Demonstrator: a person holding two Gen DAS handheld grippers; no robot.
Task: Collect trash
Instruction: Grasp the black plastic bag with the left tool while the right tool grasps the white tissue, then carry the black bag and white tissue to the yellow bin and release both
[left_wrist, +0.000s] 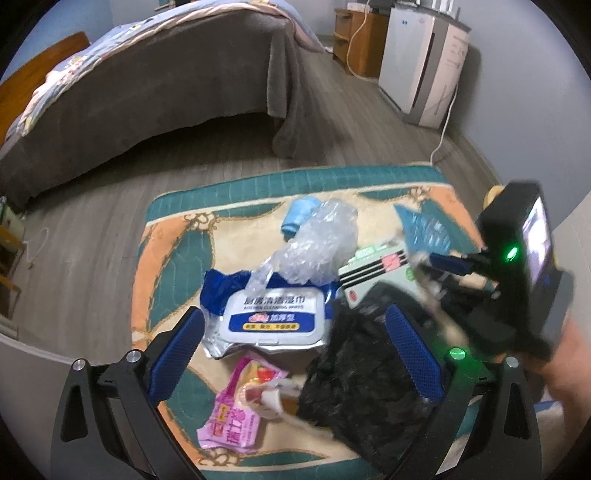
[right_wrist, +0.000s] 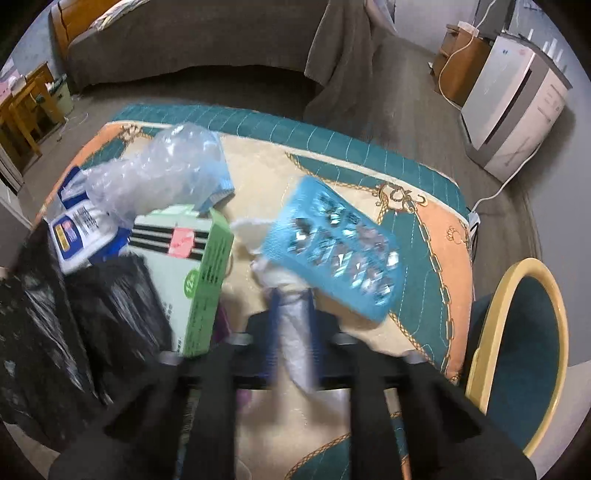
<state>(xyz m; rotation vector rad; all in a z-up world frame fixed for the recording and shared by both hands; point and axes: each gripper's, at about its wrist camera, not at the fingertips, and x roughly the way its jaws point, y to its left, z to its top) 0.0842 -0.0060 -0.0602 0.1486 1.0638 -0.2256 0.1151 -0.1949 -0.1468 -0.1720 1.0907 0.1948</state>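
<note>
Trash lies on a teal and orange patterned cloth. A white wet-wipes pack, a clear crumpled plastic bag, a green box, a pink wrapper and a black trash bag show in the left wrist view. My left gripper is open above the wipes pack and the black bag. My right gripper is shut on a white crumpled tissue, beside a blue blister pack and the green box.
A bed with a grey cover stands behind the cloth. A white appliance and a wooden cabinet stand at the back right. A teal chair with a yellow rim is at the right.
</note>
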